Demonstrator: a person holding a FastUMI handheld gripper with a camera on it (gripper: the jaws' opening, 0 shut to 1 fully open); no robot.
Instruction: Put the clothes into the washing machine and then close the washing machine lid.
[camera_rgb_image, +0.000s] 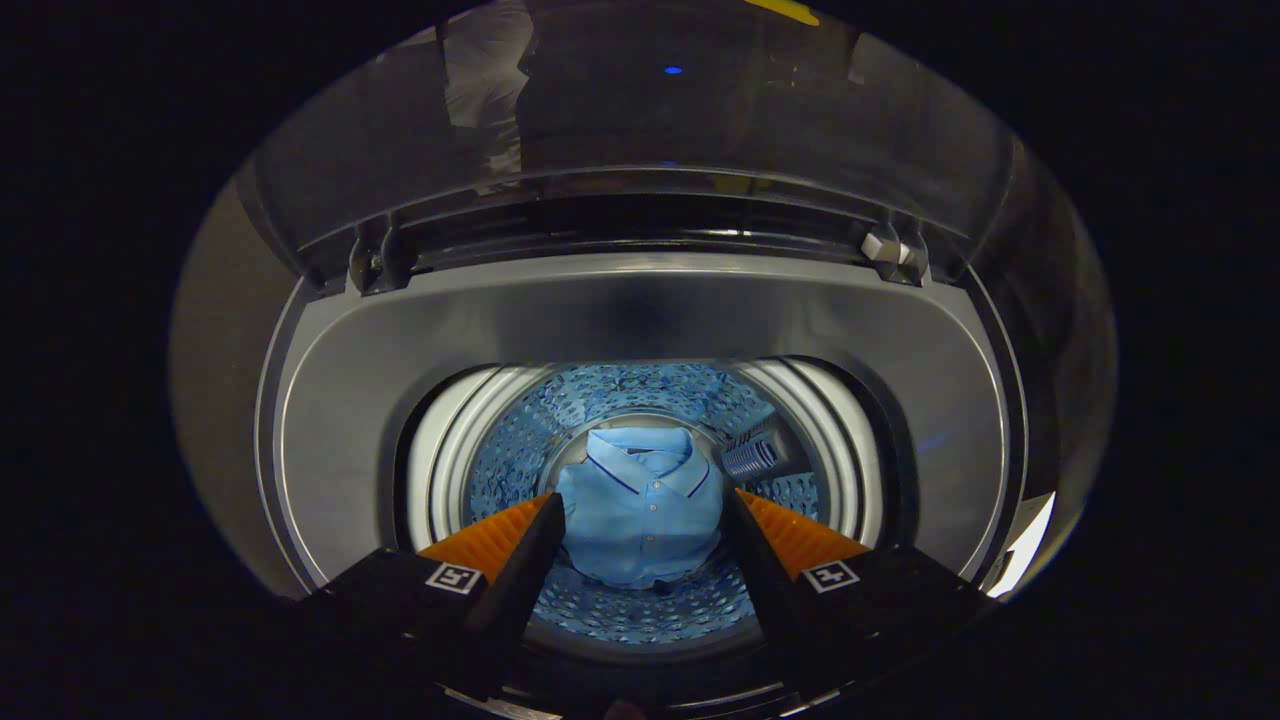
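Currently your gripper (640, 510) hangs over the washing machine (640, 310), jaws spread wide, holding nothing; folded blue shirt (640, 520) lies on the drum (640, 400) floor, seen between your fingers; lid (640, 110) stands raised behind

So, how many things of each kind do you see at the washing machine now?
Folded blue shirt, lying in the drum between the open fingers: 1
Washing machine: 1
Lid, raised: 1
Gripper, open above the drum: 1
Total: 4
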